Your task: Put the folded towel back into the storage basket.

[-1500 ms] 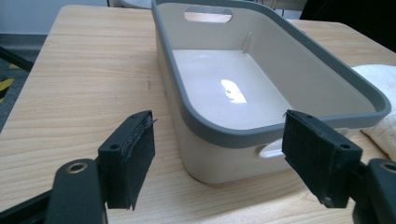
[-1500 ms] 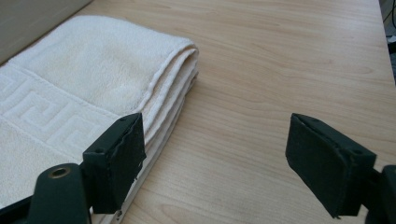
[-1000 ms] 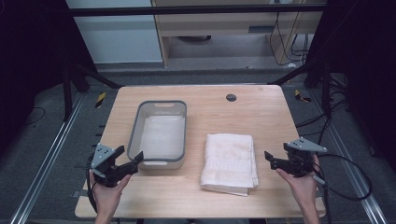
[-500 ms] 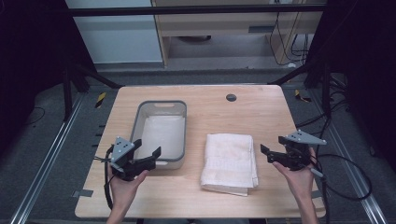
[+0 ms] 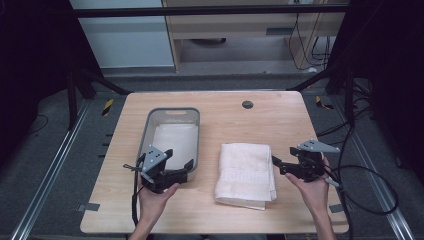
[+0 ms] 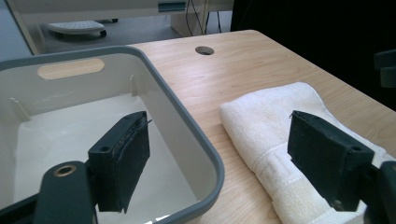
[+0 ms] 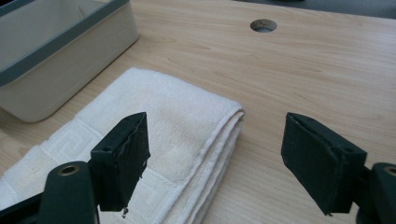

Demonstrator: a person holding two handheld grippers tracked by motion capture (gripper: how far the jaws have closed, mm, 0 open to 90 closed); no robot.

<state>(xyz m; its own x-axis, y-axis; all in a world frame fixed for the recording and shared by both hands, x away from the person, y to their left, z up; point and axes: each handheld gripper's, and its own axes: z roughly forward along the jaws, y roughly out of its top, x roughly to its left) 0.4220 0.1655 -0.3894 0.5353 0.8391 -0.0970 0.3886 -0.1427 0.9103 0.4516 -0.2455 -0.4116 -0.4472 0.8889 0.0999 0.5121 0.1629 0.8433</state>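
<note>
Facing towel (image 7: 154, 126), right gripper (image 7: 215, 158) agape

White towel (image 5: 246, 172) with key-pattern border, grey-rimmed cream bin (image 5: 172, 135), pale wood table (image 5: 280, 120)

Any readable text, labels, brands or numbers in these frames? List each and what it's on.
None readable.
The towel carries only a woven key-pattern border, no lettering.
The grey-rimmed bin, the table and both grippers show no labels or numbers.

bin (image 5: 172, 131) left, towel (image 5: 246, 172) right, on table (image 5: 280, 120)
</note>
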